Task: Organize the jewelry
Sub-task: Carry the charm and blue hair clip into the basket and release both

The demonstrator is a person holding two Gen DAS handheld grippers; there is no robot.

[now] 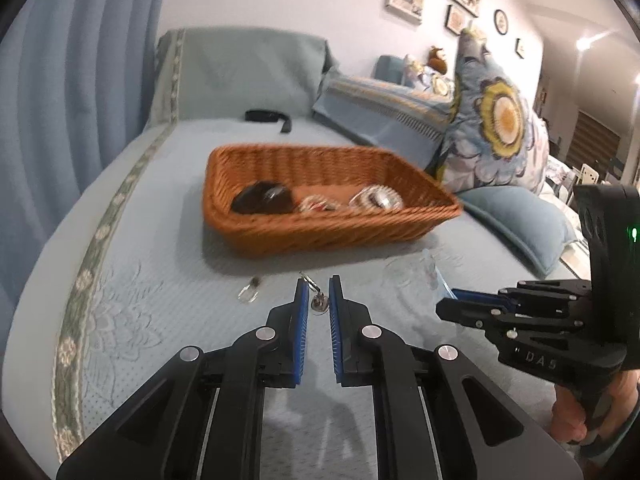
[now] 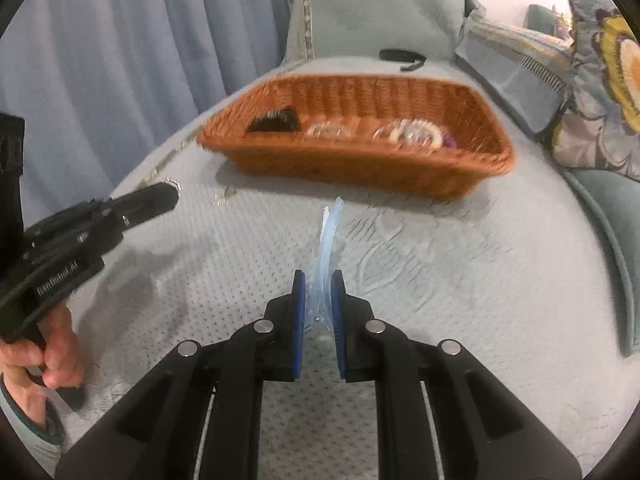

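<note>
An orange wicker basket (image 1: 320, 232) (image 2: 360, 168) sits on the pale blue bedspread with a dark piece (image 1: 262, 198), a clear bagged piece (image 1: 316, 204) and a white beaded bracelet (image 1: 376, 199) inside. My left gripper (image 1: 319, 288) is narrowly open around a small silver earring (image 1: 318, 302) lying on the cover, pads apart from it. A second small earring (image 1: 249, 293) lies to its left. My right gripper (image 2: 319, 286) is shut on a clear blue-edged plastic bag (image 2: 329, 240), held upright; it also shows in the left wrist view (image 1: 430, 276).
The seat is a pale blue textured sofa cover (image 2: 440, 280). A black strap (image 1: 268, 116) lies behind the basket. Floral cushions (image 1: 492, 128) and a blue pillow (image 1: 520, 216) stand at the right. A blue curtain (image 2: 100, 60) hangs at the left.
</note>
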